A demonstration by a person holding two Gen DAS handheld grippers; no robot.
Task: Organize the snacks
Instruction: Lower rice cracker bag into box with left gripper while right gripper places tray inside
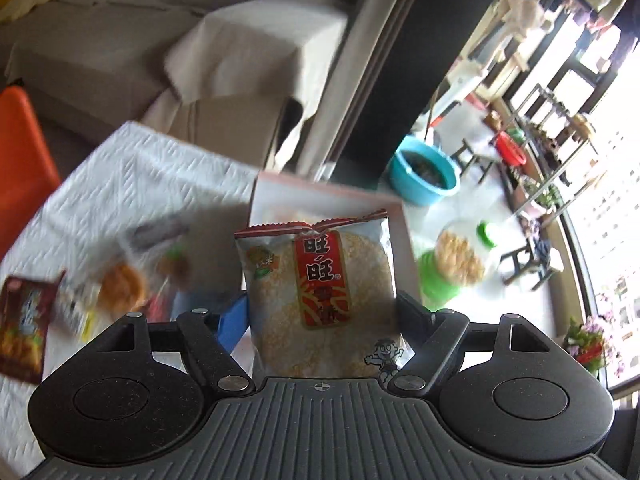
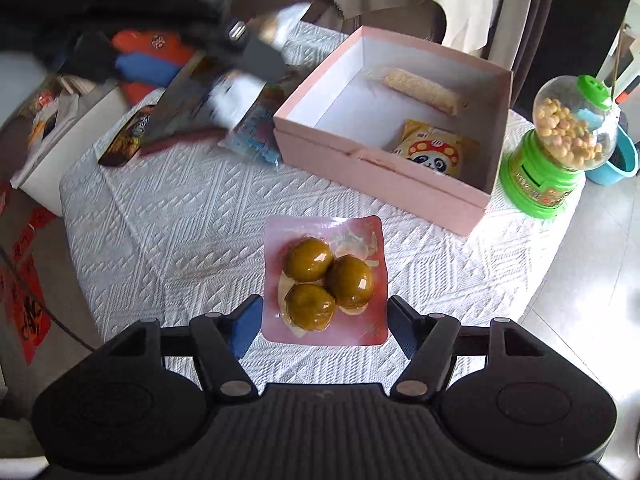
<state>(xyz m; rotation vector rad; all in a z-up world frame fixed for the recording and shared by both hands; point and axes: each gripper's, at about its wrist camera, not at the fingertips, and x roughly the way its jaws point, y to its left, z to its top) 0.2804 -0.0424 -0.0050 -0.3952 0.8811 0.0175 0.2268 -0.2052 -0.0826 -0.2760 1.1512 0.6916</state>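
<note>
Though near pink box, green dispenser

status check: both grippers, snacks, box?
Left hand-held gripper shut on rice cracker packet. Right hand-held gripper shut on pink egg pouch. Pink box open, two snacks inside. Path looks clear.

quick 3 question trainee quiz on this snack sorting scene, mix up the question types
1. True or false: the pink box has no snacks in it.
2. The left gripper holds: A) a rice cracker packet B) a dark red snack packet C) the candy dispenser
3. How many round green-brown snacks are in the pouch held by the right gripper?

Key:
1. False: a long roll snack and a panda packet lie inside.
2. A
3. Three
</note>
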